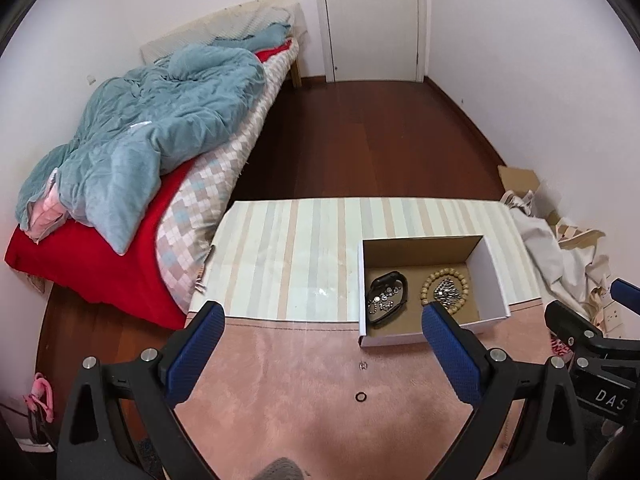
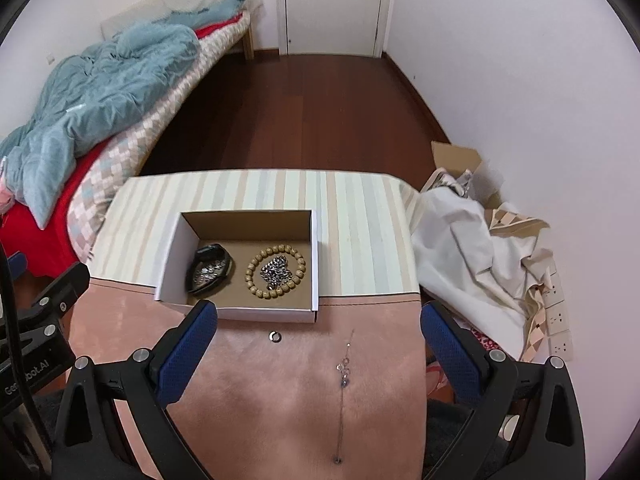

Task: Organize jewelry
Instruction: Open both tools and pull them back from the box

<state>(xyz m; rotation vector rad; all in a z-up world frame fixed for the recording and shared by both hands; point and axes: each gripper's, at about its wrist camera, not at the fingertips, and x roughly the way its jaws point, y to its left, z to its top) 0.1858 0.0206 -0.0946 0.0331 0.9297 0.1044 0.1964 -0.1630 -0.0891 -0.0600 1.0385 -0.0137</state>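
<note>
Necklace [image 2: 345, 372] is what my next move turns on: a thin chain laid out straight on the pink cloth [image 2: 256, 408], its long axis running from 12 to 6 o'clock in my right wrist view, a small cluster of stones near the far end and a bead at the near end. It lies between the fingers of my right gripper [image 2: 318, 330], a little toward 1 o'clock of centre, so I judge the right hand nearer to it. Both grippers stand wide apart and hold nothing; the left gripper [image 1: 324, 330] hovers over the same cloth.

A small ring [image 2: 275, 336] lies at 11 o'clock from the chain, just in front of the box [image 2: 276, 314]. Inside the box sit a black bracelet [image 2: 210, 268] and a wooden bead bracelet [image 2: 276, 266], each ringing a heap of silver pieces.

The table carries a striped cloth [image 2: 360, 220] beyond the pink one. A bed [image 1: 132, 152] stands at 10 o'clock, a closed door [image 1: 372, 16] at 12.
</note>
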